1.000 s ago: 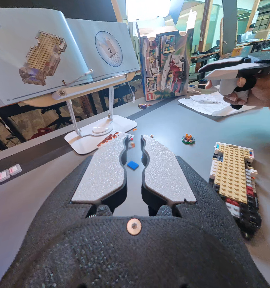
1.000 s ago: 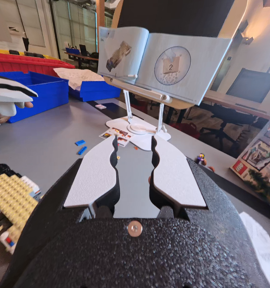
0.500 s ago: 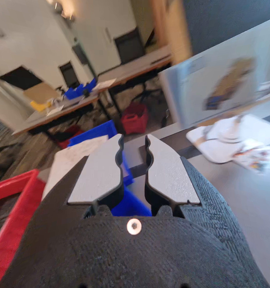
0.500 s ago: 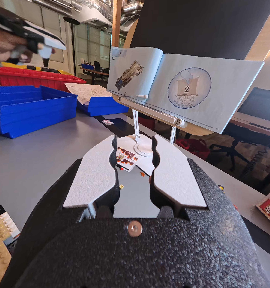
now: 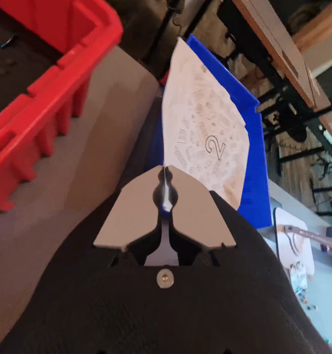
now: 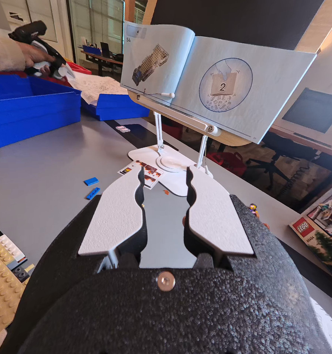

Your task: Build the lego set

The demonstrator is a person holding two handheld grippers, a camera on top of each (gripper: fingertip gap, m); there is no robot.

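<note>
My left gripper [image 5: 164, 168] is shut on the edge of a white printed paper bag [image 5: 205, 134] that lies in a blue bin [image 5: 257, 153]; the paper's thin edge runs between the pressed pads. The right wrist view shows the same gripper [image 6: 69, 73], held by a hand, at the corner of the bag [image 6: 98, 86] over the small blue bin [image 6: 119, 107]. My right gripper [image 6: 164, 172] is open and empty, above the grey table in front of the white book stand's base [image 6: 171, 159] and a sticker sheet [image 6: 151, 172].
A red bin [image 5: 46, 76] stands left of the bag. A large blue bin [image 6: 33, 107], two blue tiles [image 6: 91, 181], a tan brick build [image 6: 0, 277], an open booklet [image 6: 209, 76] on the stand, a toy box [image 6: 324, 239] and a minifigure [image 6: 253, 207] surround my right gripper. The tips of one gripper are about 75 centimetres away from the tips of the other.
My left gripper swung from the table's middle over to the bins, opened wider on the way, then shut on the paper bag's edge. My right gripper stayed open and shifted only slightly.
</note>
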